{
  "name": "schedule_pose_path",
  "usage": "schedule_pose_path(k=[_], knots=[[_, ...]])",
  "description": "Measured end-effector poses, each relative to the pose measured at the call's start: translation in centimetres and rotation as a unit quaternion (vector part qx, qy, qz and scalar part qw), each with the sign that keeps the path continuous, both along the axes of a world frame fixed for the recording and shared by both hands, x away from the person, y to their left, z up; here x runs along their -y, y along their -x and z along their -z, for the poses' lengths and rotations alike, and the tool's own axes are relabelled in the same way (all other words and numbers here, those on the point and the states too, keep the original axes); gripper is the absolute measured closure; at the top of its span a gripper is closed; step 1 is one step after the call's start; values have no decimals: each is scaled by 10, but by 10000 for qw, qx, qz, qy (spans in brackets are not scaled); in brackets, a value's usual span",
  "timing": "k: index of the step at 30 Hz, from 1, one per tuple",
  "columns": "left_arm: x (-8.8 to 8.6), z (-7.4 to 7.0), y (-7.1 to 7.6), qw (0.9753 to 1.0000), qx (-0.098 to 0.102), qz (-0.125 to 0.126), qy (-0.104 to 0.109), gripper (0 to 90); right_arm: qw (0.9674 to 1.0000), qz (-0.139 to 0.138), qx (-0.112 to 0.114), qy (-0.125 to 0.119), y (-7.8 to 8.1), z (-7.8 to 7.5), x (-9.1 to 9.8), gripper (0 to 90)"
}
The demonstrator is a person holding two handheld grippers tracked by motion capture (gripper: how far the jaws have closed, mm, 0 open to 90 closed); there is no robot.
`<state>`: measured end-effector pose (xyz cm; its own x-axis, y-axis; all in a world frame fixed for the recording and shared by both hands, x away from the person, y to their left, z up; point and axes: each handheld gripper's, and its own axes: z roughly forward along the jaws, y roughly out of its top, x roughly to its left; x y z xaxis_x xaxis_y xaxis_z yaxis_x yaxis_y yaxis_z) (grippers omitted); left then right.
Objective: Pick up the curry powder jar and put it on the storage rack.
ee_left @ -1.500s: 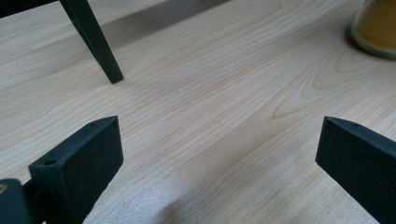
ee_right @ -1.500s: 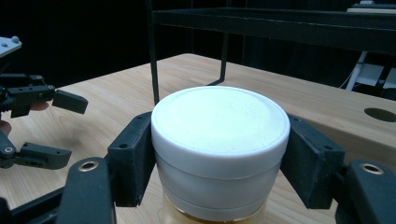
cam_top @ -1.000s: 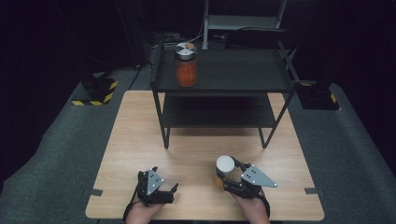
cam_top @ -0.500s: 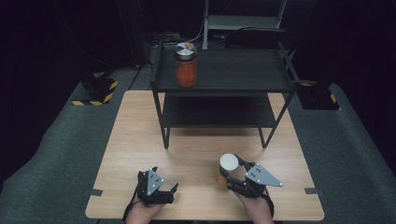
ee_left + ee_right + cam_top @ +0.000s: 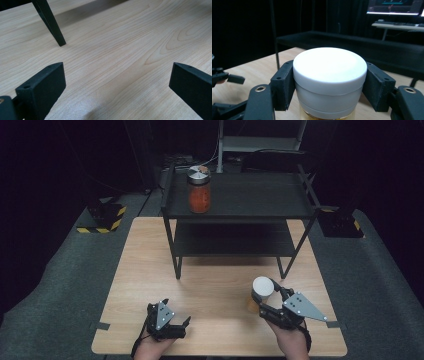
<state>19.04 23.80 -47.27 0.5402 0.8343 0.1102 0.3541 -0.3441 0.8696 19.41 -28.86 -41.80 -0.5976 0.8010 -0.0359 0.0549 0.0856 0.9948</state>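
Near the front right corner of the wooden counter (image 5: 150, 270), our right gripper (image 5: 272, 306) is clamped on the white lid of a jar (image 5: 262, 289). In the right gripper view its two black jaws press against opposite sides of that lid, with yellowish contents just visible beneath. The jar stands upright and appears lifted slightly off the counter, though we cannot tell for certain.

Our left gripper (image 5: 175, 322) rests near the front left edge, jaws spread wide with nothing between them but bare wood.

A black two-tier shelf (image 5: 240, 210) stands at the back of the counter. A second jar (image 5: 198, 190) with red contents sits on the left end of its top tier.

We judge the grasp done. Carrying the white-lidded jar to the shelf and setting it down is probably what remains.
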Motion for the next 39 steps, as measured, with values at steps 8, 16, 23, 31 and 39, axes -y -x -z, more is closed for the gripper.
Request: schedule_pose_path(k=[8, 16, 23, 31, 39], knots=[[-1, 0, -1, 10000, -13, 17, 30, 10, 9995, 236, 200, -106, 8, -21, 13, 333], [-2, 0, -1, 10000, -21, -1, 51, 10, 9985, 326, 409, -178, 10, -41, 19, 333], [-2, 0, -1, 10000, -13, 7, 60, 9, 9973, 343, 582, -279, 9, -57, 21, 333], [-3, 1, 0, 10000, -9, 14, 95, 10, 9954, 333, 817, -379, 7, -77, 17, 333], [-4, 1, 0, 9999, 3, 21, 105, 9, 9946, 365, 885, -401, 2, -98, 8, 334]])
